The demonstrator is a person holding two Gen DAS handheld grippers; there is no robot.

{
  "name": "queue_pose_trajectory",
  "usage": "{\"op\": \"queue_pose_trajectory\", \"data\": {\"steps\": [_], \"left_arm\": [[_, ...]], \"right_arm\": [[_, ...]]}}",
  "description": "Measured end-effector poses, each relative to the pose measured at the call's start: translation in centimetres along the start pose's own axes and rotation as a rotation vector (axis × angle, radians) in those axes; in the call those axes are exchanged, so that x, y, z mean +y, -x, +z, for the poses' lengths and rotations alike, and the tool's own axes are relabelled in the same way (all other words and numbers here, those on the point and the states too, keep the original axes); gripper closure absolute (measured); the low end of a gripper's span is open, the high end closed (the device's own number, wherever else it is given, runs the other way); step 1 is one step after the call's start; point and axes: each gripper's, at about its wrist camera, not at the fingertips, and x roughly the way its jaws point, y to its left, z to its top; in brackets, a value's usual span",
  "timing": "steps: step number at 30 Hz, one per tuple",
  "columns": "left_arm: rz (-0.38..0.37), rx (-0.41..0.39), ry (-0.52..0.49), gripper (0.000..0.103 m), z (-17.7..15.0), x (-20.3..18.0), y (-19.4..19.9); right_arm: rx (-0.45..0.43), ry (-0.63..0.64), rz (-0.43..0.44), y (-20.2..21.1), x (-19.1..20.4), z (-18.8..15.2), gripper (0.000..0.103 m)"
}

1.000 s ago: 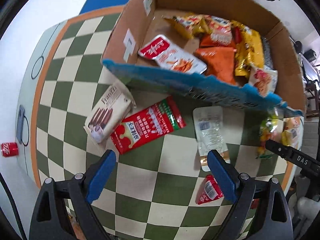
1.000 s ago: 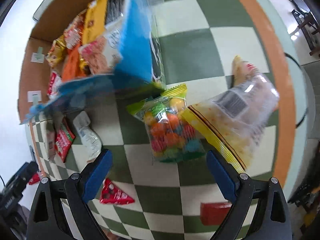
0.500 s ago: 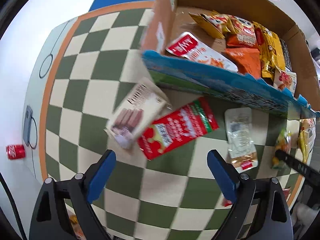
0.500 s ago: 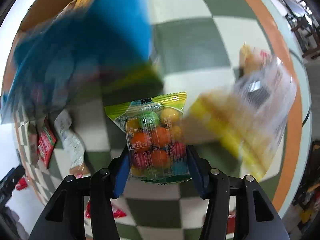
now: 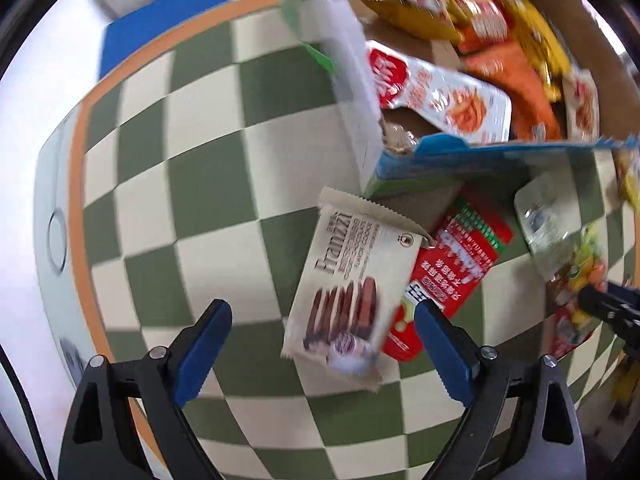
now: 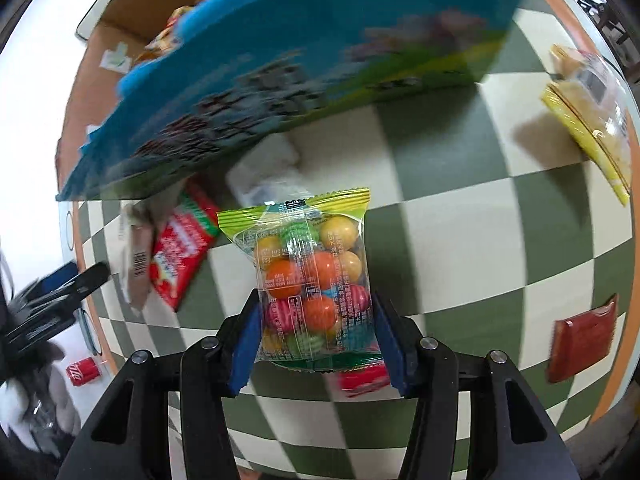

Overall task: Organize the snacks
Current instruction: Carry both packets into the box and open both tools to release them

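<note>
Right tool (image 6: 316,316), pointing steeply down, clamps the gumball bag (image 6: 310,280) below the cardboard box (image 6: 288,68). Left tool (image 5: 322,348), jaws apart, points straight down over the Franzzi wafer packet (image 5: 352,280).

A clear bag of coloured gumballs (image 6: 314,280) with green-yellow sealed ends is standing upright between the pads of my right gripper (image 6: 316,334), lifted off the checkered bench (image 6: 460,240). A cream Franzzi wafer packet (image 5: 352,288) is lying tilted on the bench just below the snack box (image 5: 500,156), overlapping a red snack pouch (image 5: 452,276). The cardboard box is holding orange, yellow and red-white packets.
</note>
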Motion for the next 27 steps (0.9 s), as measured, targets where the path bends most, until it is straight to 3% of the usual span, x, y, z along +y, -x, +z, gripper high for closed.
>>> {"op": "queue_pose_trajectory", "data": {"steps": [6,9,10,12,14,20,27], "left_arm": [[-0.025,0.110,-0.126,0.009,1.6,-1.1,-4.2],[-0.042,0.091,-0.139,0.011,1.6,-1.2,-4.5],[-0.059,0.088,-0.132,0.015,1.4,-1.1,-4.5],[-0.124,0.094,-0.090,0.037,1.3,-0.4,-4.4],[-0.139,0.091,-0.054,0.046,1.0,0.1,-4.1],[-0.084,0.072,0.051,0.046,-0.9,1.2,-3.8],[-0.087,0.019,0.183,0.047,-4.1,2.3,-1.6]], "right_arm": [[-0.012,0.018,-0.030,-0.2,3.2,0.4,0.047],[-0.013,0.014,-0.038,-0.1,3.7,0.4,0.047],[-0.016,0.015,-0.043,-0.1,4.1,0.4,0.047],[-0.017,0.019,-0.051,-0.5,5.5,0.5,0.047],[-0.019,0.013,-0.053,-0.5,5.6,0.4,0.047],[-0.023,-0.002,-0.046,0.2,3.8,0.8,0.047],[-0.016,0.027,-0.029,0.5,3.6,0.4,0.048]]}}
